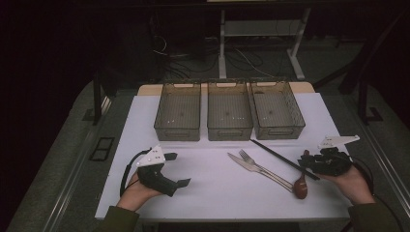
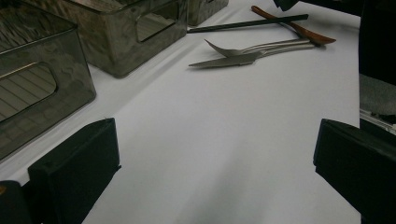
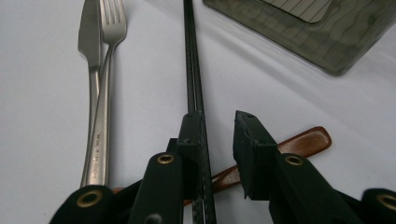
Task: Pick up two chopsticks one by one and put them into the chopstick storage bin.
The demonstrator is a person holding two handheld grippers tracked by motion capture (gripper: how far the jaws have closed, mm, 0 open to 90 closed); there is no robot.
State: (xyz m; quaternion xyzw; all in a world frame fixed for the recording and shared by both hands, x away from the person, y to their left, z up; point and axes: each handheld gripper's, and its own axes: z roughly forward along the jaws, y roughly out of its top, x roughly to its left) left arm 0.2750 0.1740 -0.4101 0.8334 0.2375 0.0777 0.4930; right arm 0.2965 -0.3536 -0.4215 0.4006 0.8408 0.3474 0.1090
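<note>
now the right gripper sits low over the black chopsticks, jaws a little apart, with the sticks lying against its left jaw and across the wooden spoon. beside them lie the fork and knife. meanwhile the left gripper rests wide open on the white table, near the three bins.

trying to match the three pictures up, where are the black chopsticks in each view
High view: black chopsticks lie right of centre, slanting from the right bin toward the right hand-held gripper.
Left gripper view: top, a thin dark bar above the fork.
Right gripper view: centre, running up from between the jaws.
Shared landmark: the fork beside them.
</note>
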